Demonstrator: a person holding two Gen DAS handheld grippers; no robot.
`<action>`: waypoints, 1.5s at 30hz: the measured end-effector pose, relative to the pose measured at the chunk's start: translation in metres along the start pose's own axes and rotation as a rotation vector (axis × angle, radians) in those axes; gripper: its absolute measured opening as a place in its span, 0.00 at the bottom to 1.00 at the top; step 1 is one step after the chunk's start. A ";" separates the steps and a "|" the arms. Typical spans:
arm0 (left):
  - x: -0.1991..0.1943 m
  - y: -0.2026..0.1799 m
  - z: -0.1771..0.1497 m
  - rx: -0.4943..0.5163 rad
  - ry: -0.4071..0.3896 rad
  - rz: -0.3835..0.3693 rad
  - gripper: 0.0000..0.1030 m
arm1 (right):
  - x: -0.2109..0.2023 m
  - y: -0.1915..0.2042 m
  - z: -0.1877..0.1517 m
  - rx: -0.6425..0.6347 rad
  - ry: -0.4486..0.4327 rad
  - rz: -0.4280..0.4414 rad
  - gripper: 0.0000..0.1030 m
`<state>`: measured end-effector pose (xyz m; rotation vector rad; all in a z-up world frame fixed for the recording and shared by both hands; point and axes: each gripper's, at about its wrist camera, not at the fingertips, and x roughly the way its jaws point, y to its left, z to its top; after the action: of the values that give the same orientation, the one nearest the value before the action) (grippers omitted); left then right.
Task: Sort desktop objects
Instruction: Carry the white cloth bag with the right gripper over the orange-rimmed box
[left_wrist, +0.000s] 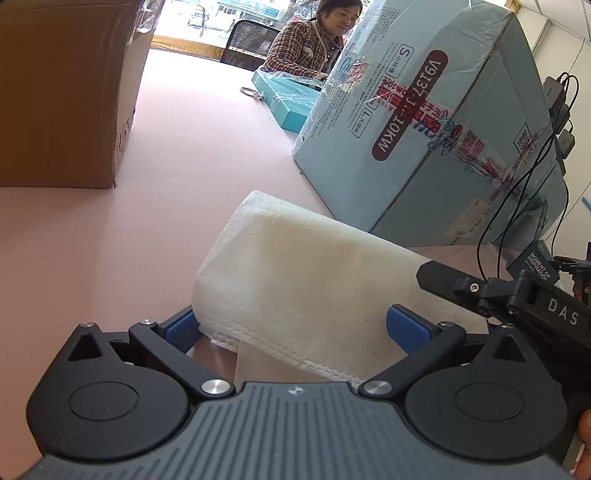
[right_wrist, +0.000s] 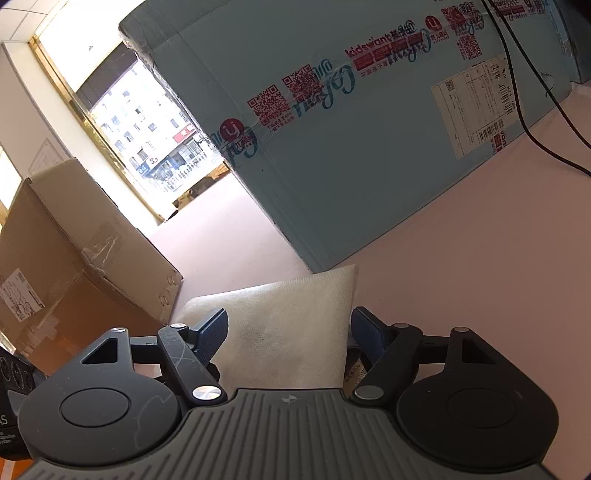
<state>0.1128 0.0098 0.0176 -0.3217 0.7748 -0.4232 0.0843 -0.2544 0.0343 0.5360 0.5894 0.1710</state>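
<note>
While both views share the pink table (left_wrist: 155, 221), we see different things in each. At the upper left of the left wrist view stands a brown cardboard box (left_wrist: 62, 92); at the top centre a seated person (left_wrist: 314, 40) faces a flat teal package (left_wrist: 284, 99), with a metal ring (left_wrist: 251, 92) just beside it, none of which the right wrist view shows. Both boxes look closed, so we cannot tell their contents. Our left gripper (left_wrist: 297, 328) has its blue fingers (left_wrist: 406, 328) apart around the folded white cloth (left_wrist: 306, 284) at lower centre. To the right lies the large blue carton (left_wrist: 424, 122). Our right gripper (right_wrist: 290, 332) likewise straddles the cloth, fingers spread.
</note>
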 end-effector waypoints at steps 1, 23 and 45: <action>0.000 0.001 0.001 -0.004 -0.003 -0.004 1.00 | 0.000 0.000 -0.001 -0.005 -0.002 0.000 0.55; -0.056 0.002 -0.013 -0.009 -0.164 0.051 0.15 | -0.037 0.041 -0.008 -0.197 -0.160 0.124 0.10; -0.349 0.089 -0.046 0.035 -0.476 0.453 0.15 | -0.073 0.325 -0.101 -0.408 -0.057 0.607 0.09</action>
<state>-0.1214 0.2484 0.1584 -0.1935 0.3539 0.0705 -0.0340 0.0436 0.1700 0.3057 0.3067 0.8299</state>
